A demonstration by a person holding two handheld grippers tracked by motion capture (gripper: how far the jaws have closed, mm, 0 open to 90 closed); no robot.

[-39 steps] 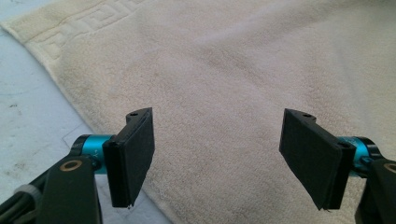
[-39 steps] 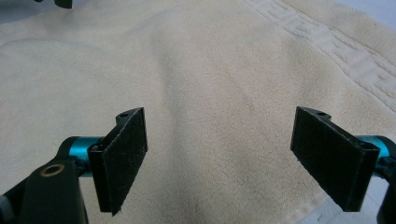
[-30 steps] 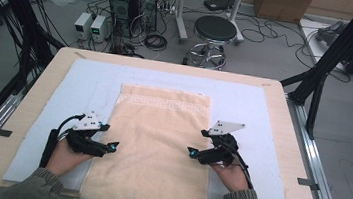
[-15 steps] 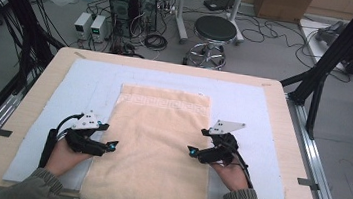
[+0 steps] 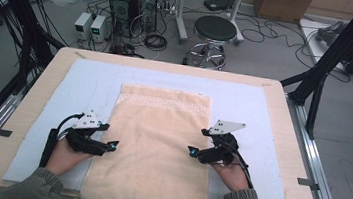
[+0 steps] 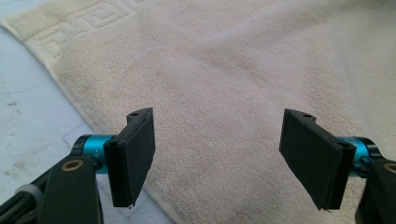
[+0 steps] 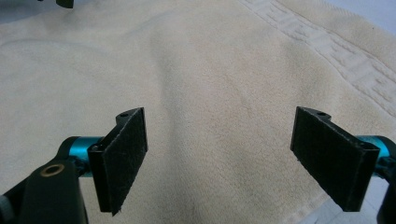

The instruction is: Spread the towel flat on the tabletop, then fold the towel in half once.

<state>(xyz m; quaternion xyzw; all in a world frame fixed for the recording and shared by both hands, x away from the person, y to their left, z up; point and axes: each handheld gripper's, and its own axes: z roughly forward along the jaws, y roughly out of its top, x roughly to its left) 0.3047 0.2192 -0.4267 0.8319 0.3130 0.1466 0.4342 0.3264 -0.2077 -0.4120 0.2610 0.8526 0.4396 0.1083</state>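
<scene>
Two-handed hovering just above the towel (image 5: 159, 143), pinching nothing. Holding the jaws of the left gripper (image 6: 224, 154) spread wide, with bare cream cloth showing between them and one jaw hanging right over the towel's left long edge, where the pale blue mat (image 6: 28, 93) begins. Keeping the jaws of the right gripper (image 7: 233, 158) spread just as wide, again with cloth below the gap and the towel's right long edge running under the outer jaw.

Pointing both sets of jaws inward, toward each other across the cloth, so facing the width of the towel and not its length. Seeing the towel lying flat with its long axis running straight away from the person: patterned border at the far end, near end reaching the front rim of the bench (image 5: 27, 112), middle resting on the mat.

Judging each side equally placed: left gripper (image 5: 113, 144) at the left edge, right gripper (image 5: 192, 150) at the right edge, both about level with each other in the towel's near half, neither nearer than the other. Judging the coming pinch to hang on each lower jaw getting under its own edge.

Resting the left hand (image 5: 60, 154) and right hand (image 5: 231, 175) low, forearms coming in from the near side, wrists turned inward, grippers lying close to level.
</scene>
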